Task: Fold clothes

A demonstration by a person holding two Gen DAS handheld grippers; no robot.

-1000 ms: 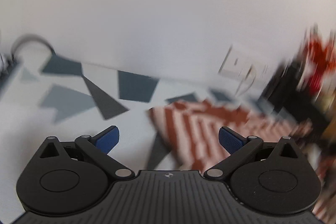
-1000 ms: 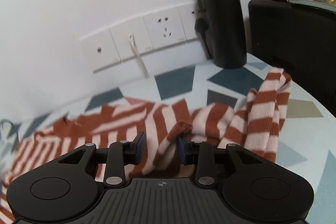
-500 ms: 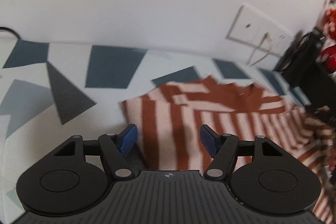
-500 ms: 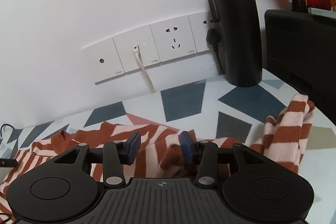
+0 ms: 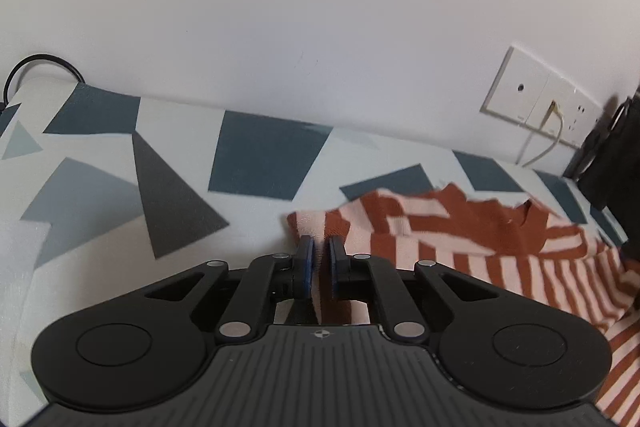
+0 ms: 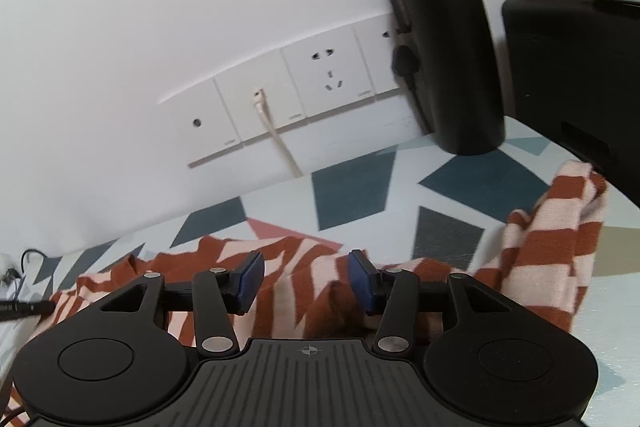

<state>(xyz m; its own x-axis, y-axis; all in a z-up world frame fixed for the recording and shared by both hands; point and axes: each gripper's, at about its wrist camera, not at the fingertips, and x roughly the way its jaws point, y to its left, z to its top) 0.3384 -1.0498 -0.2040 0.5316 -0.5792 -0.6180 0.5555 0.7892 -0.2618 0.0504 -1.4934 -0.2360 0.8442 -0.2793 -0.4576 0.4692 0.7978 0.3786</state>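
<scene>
Clenched on cloth, my left gripper [image 5: 319, 259] pinches the near left corner of the striped sweater [image 5: 460, 239], a strip of pink knit caught between the two blue pads [image 5: 307, 263], which stand almost together. That corner lies at the sweater's left end; from it the rust-and-pink garment runs off to the right across the patterned tablecloth [image 5: 168, 195], rumpled along its far edge.

On the other side my right gripper [image 6: 306, 277] is spread, its blue pads [image 6: 249, 281] well apart, poised over a bunched fold in the middle of the sweater [image 6: 304, 267]. Whether the pads touch the knit I cannot tell. To the right a sleeve [image 6: 560, 227] humps up and ends just beside a black box [image 6: 572, 75] at the table's edge.

Behind the sweater, against the white wall [image 6: 160, 7], a row of wall sockets [image 6: 280, 107] carries a pale cable [image 6: 276, 139] that drops to the tabletop. A black flask [image 6: 440, 39] stands upright on the cloth just right of the sockets, near the box. A dark cable end [image 6: 24, 309] lies on the sweater's left part.
</scene>
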